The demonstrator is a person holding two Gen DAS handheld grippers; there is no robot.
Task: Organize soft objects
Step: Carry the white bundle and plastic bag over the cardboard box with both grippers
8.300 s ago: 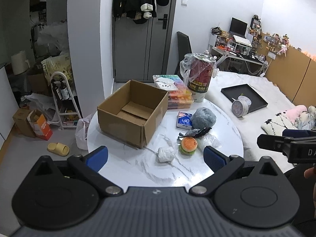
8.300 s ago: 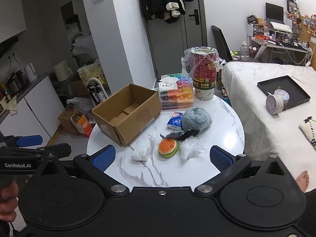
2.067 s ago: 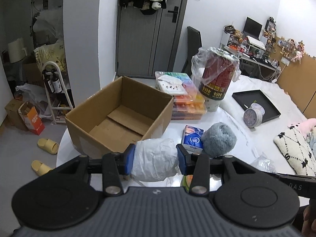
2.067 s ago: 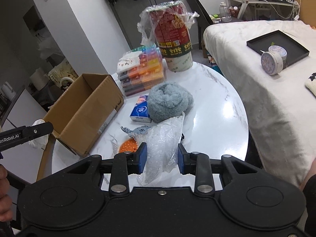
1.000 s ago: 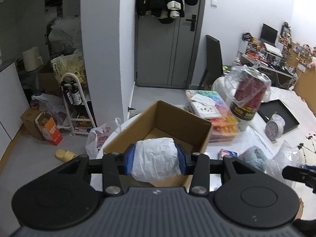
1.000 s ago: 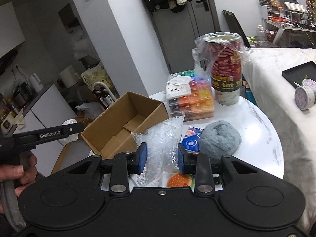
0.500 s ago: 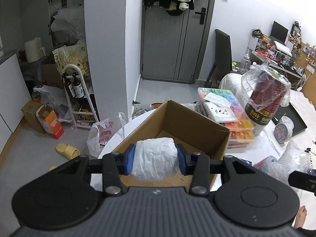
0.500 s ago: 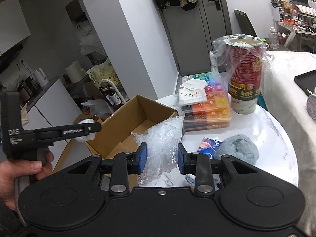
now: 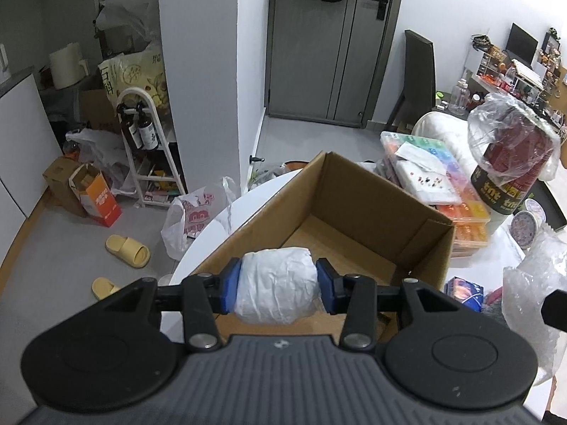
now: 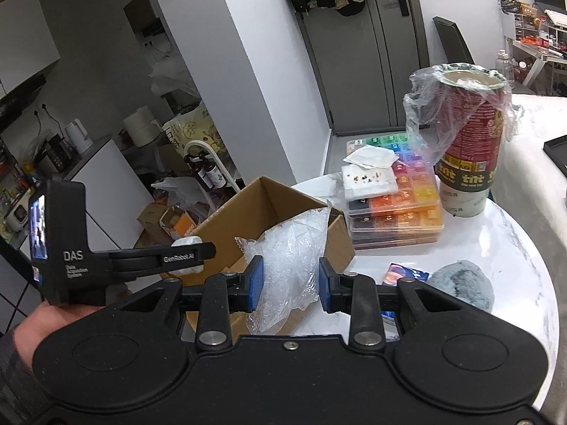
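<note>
My left gripper (image 9: 278,285) is shut on a white crumpled wad (image 9: 276,294) and holds it over the near edge of the open cardboard box (image 9: 372,191) on the round white table (image 9: 209,233). My right gripper (image 10: 288,283) is shut on a clear bubble-wrap bag (image 10: 294,265), held above the box's right corner (image 10: 340,237). The left gripper (image 10: 191,255) with its wad shows at the left of the right wrist view. The bubble-wrap bag (image 9: 531,283) shows at the right edge of the left wrist view. A grey fluffy ball (image 10: 460,283) lies on the table.
Stacked colourful plastic organizer cases (image 10: 397,205) and a tall red canister wrapped in plastic (image 10: 467,148) stand behind the box. A small blue packet (image 10: 404,274) lies by the fluffy ball. Bags, slippers (image 9: 127,248) and a bottle rack (image 9: 149,152) clutter the floor to the left.
Both grippers have moved closer to the box with their loads. The wad now sits over the box's near edge, and the bubble-wrap bag is nearer the box's right corner.
</note>
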